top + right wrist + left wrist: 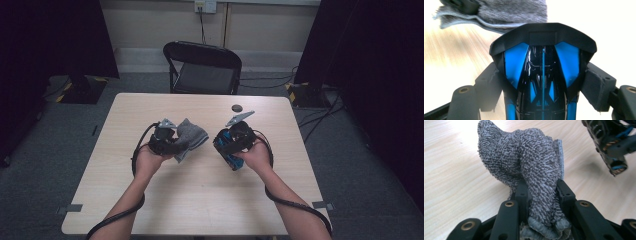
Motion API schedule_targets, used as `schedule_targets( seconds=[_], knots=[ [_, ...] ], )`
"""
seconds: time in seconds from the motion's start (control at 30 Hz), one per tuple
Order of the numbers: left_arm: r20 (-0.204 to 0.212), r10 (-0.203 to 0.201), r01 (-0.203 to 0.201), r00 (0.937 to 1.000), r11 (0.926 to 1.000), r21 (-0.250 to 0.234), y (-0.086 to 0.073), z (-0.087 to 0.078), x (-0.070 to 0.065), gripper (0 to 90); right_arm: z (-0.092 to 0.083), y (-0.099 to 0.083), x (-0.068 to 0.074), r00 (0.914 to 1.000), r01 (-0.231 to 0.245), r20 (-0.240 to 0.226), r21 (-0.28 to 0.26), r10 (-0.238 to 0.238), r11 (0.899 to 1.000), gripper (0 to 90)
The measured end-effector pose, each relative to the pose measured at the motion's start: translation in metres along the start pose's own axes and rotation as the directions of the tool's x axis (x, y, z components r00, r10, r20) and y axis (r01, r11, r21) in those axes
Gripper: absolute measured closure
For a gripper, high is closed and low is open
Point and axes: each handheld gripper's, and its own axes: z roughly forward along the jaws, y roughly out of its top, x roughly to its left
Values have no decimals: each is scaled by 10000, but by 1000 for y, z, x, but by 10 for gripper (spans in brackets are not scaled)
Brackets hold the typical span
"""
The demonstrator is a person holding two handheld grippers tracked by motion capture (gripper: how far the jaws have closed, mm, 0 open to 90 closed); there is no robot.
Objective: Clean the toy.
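Grey terry cloth (529,157), a small nubbly towel with a stitched hem, is pinched between the jaws of the left gripper (167,142); in the left gripper view a bunched fold of it runs down between the two black jaws, which are clamped tight on it, and the rest bulges up and away over the pale wooden table (200,200). In the high view the cloth hangs off the far side of that gripper, just above the tabletop near the table's middle. The right gripper (232,142) holds a glossy black-and-blue plastic toy car (542,75); in the right gripper view its padded jaws press on the car's two sides, with the car's nose pointing away from the camera toward the cloth. The car and the cloth are near each other but apart. A small dark round disc (236,107) lies on the table beyond the right gripper. A black folding chair (202,67) stands behind the table.
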Motion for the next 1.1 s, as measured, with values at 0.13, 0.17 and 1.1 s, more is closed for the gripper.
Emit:
schedule_targets(
  seconds=[0.13,0.17,1.1],
  knots=[
    [25,39,-39,10000,10000,-53,4,6,-3,687,1,3,3,9999,114,-80,-10,-114,9999,256],
    [9,79,-79,10000,9999,-82,5,7,-5,687,1,3,4,9999,110,-70,-8,-110,9999,256],
    [1232,994,-1014,9874,9948,96,12,36,-53,688,0,14,3,9996,-100,246,-155,104,9998,256]
  ],
)
